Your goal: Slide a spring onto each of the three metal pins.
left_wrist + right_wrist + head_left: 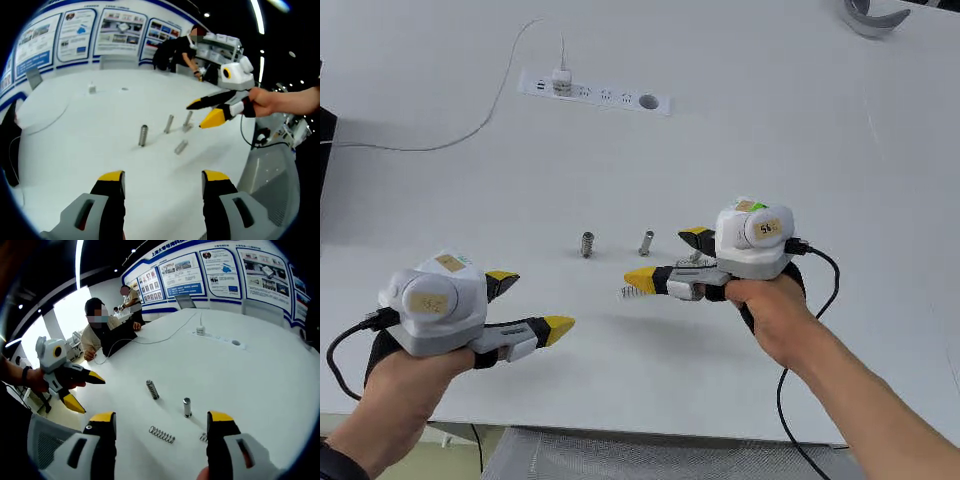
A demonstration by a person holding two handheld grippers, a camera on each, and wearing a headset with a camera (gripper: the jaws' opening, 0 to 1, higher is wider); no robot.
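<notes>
Hovering over surface [770, 120], left tool [532, 300] and right tool [667, 256] both released, empty. One pin [587, 249] wears a spring [587, 240]; bare pin [646, 242] beside it; loose spring [632, 291] lying nearer the front edge.

Right claw [161, 417] spread wide, loose spring [161, 434] on table [260, 375], bare pin [187, 407] beyond

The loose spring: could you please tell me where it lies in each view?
Head view: spring at centre, below the middle pin.
Left gripper view: spring right of centre, below that pin.
Right gripper view: spring low centre, lower left of pin.
Landmark: the middle pin.
</notes>
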